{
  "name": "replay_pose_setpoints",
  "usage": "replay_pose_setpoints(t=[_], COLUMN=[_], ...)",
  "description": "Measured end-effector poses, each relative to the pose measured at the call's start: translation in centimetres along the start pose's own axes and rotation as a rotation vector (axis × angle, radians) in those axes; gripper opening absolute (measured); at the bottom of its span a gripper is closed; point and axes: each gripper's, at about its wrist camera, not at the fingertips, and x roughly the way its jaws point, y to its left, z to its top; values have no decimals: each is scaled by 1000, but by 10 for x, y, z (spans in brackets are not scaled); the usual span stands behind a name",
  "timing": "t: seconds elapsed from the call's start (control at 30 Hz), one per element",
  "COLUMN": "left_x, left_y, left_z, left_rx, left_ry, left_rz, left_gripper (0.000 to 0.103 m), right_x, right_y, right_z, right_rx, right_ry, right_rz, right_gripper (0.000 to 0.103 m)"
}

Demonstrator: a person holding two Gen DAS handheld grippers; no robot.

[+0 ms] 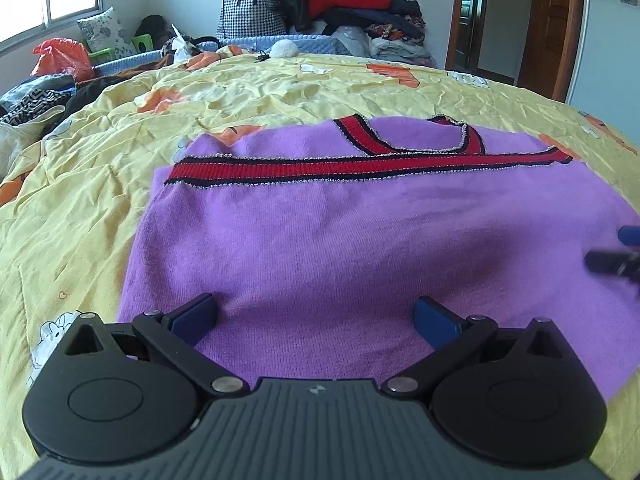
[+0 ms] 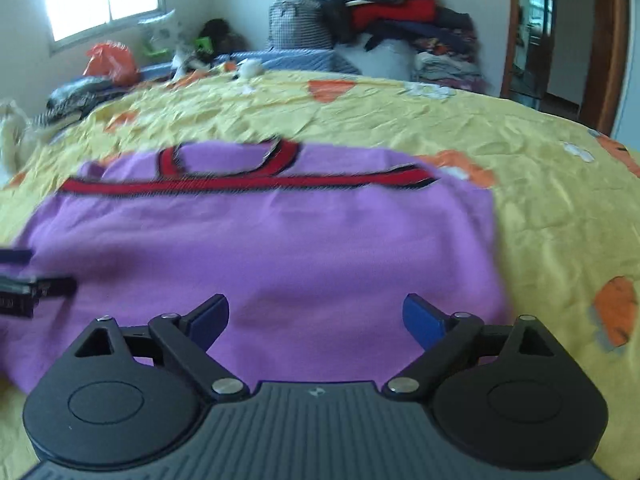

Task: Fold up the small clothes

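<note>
A purple knit sweater (image 1: 340,248) with red and dark trim lies folded on the yellow bedspread (image 1: 100,184); its trimmed hem band lies across it below the V-neck. My left gripper (image 1: 316,320) is open and empty, just above the near edge of the sweater. My right gripper (image 2: 316,318) is also open and empty over the sweater's (image 2: 272,248) near right part. Each gripper shows at the edge of the other's view: the right gripper (image 1: 616,256) and the left gripper (image 2: 28,284).
A pile of clothes (image 1: 352,4) and a checked bag (image 1: 248,12) stand at the far side of the bed. An orange bag (image 1: 64,56) and dark clothes (image 1: 36,96) lie at the far left. A wooden door (image 1: 548,24) is at the right.
</note>
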Motion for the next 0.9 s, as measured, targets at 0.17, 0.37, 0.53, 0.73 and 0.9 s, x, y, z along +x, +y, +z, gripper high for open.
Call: replay_pose_setpoints(t=[0.17,0.37,0.53,0.73,0.9], left_x=[-1,-25,1,68,95], left_y=[2,57,151,206,206], left_z=[-6,5,35,54,66], left_rx=[37,-106,-351,-593,-650], left_ry=[-32,-91,-61,98,189], left_rz=[-26,-123,-285,-575,-747], left_gripper=[103,103,103,103,103], right_x=[4,-18,-34,-42,-43], right_y=[-1,22,64,97,108], right_z=[-7,-11,-26,-35,-37], right_rx=[16,112,70,31,-2], right_ry=[1,-27,-60,-59,-44], right_rz=[-51,56,136,206,201], right_gripper=[103,103,103,103,103])
